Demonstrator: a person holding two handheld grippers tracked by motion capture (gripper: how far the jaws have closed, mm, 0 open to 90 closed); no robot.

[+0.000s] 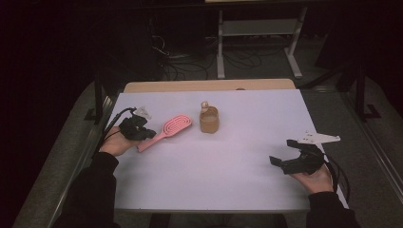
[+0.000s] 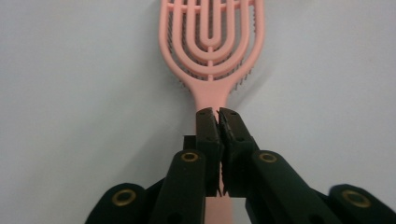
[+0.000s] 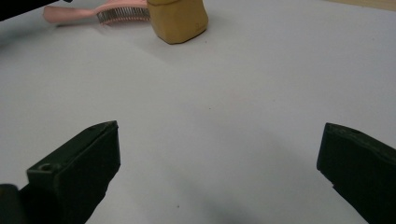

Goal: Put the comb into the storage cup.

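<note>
A pink vented hairbrush [image 1: 169, 130] lies on the white table cover [image 1: 228, 166], head toward the far right and handle toward the near left. My left gripper [image 1: 150, 134] sits directly over the handle. In the left gripper view the jaws of the left gripper [image 2: 218, 119] are pressed together with nothing between them, and the hairbrush [image 2: 211, 56] handle runs underneath. A tan cup-like holder [image 1: 209, 122] stands just right of the brush head. My right gripper [image 1: 282, 152] is open near the table's right front, over bare cover. In its own view the right gripper [image 3: 219, 140] stands wide apart.
The tan holder [image 3: 180, 21] and the hairbrush [image 3: 107, 13] lie far ahead in the right gripper view. A wooden table edge [image 1: 209, 85] shows behind the cover. Cables and a white frame's legs [image 1: 221, 57] stand on the dark floor beyond.
</note>
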